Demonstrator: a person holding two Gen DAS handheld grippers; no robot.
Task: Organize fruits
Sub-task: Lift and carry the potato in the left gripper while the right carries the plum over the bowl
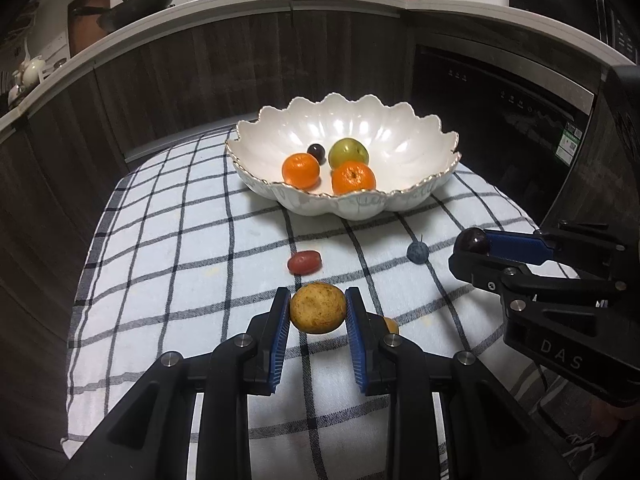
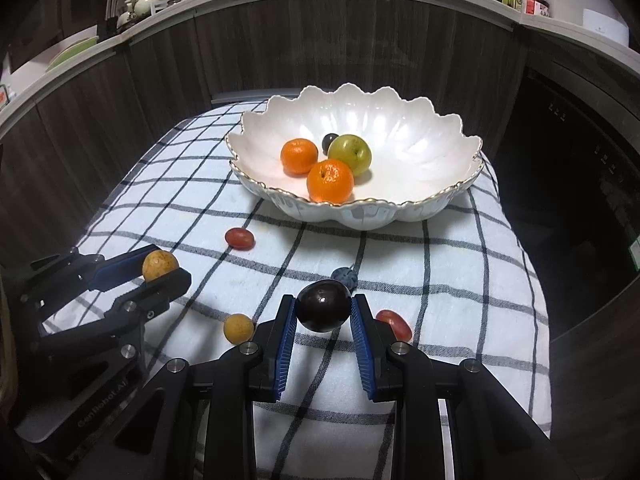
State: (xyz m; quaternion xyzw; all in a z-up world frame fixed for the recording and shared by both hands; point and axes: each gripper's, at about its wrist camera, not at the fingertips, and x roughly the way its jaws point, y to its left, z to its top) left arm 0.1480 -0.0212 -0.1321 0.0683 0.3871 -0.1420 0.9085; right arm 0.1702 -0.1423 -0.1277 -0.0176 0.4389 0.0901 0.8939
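"DAS" on right hand-held gripper

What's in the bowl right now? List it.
Partly filled: bowl holds two oranges, a green fruit and a dark grape.

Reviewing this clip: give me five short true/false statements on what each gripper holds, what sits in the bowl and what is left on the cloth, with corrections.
1. The left gripper is shut on a tan round fruit. True.
2. The right gripper is empty. False: it is shut on a dark plum.
3. The white scalloped bowl holds two oranges, a green apple and a small dark fruit. True.
4. The blueberry lies in the bowl. False: it lies on the checked cloth.
5. No red grapes remain on the cloth. False: two do, one left of the blueberry and one by the right gripper.
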